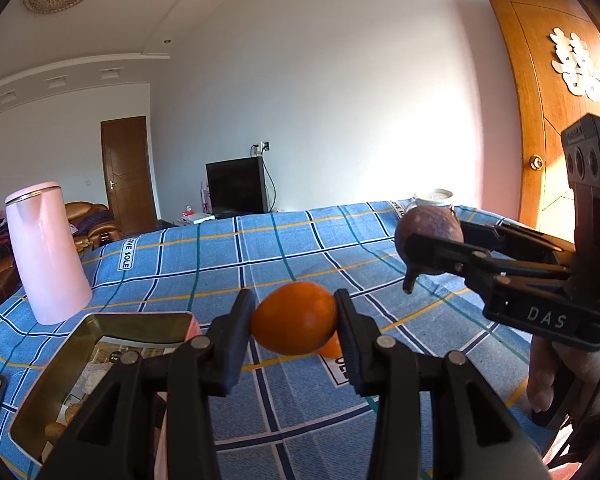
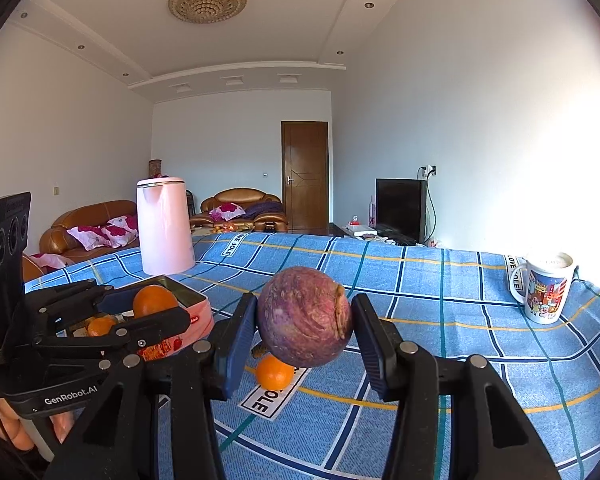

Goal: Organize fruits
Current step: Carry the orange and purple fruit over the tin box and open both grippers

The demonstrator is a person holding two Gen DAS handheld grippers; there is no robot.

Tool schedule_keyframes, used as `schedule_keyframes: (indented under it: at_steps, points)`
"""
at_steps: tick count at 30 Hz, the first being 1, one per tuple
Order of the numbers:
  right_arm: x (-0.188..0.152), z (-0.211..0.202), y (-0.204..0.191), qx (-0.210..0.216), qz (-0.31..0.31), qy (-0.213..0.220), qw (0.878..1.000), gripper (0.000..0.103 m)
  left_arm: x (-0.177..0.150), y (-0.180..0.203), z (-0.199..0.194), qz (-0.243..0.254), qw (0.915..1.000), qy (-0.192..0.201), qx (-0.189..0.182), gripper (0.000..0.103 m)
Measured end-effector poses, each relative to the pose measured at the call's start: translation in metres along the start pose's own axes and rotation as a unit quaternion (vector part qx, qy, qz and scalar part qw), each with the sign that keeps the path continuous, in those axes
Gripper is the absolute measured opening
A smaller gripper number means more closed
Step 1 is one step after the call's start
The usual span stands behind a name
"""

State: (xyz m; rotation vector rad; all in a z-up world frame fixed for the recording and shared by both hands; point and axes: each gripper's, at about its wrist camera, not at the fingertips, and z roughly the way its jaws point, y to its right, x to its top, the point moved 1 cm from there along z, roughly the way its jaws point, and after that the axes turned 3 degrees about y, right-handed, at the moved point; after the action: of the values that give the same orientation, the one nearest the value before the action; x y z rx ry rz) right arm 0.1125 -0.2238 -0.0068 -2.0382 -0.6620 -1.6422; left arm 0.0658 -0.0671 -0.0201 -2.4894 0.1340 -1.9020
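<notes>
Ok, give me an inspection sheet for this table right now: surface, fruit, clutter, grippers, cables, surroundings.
Surface: blue checked tablecloth covering the table.
Job's things: orange held aloft; purple fruit held aloft; small orange lying on the cloth; metal tin open, with another orange inside.
Clutter: pink kettle; cartoon mug; dark object at the left wrist view's edge, unclear.
Grippers: left gripper clamps the orange; right gripper clamps the purple fruit.
Cables: cord at the television.
Surroundings: sofa, wooden door.

Black plastic grippers, silver rivets on the fingers, white "DAS" and "GenRobot.AI" lettering.
</notes>
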Motion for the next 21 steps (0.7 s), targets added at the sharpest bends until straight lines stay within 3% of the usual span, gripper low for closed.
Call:
schedule_keyframes:
  at_steps: [9, 21]
  points:
    - [0.009, 0.018, -0.005, 0.021, 0.013, -0.025, 0.999, 0.05, 0.005, -0.027, -0.007, -0.024, 0.9997, -0.003, 0.001, 0.042]
    - [0.038, 0.071, -0.067, 0.09, -0.022, -0.065, 0.994, 0.05, 0.017, -0.119, -0.015, -0.078, 0.9951, -0.012, 0.06, 0.042]
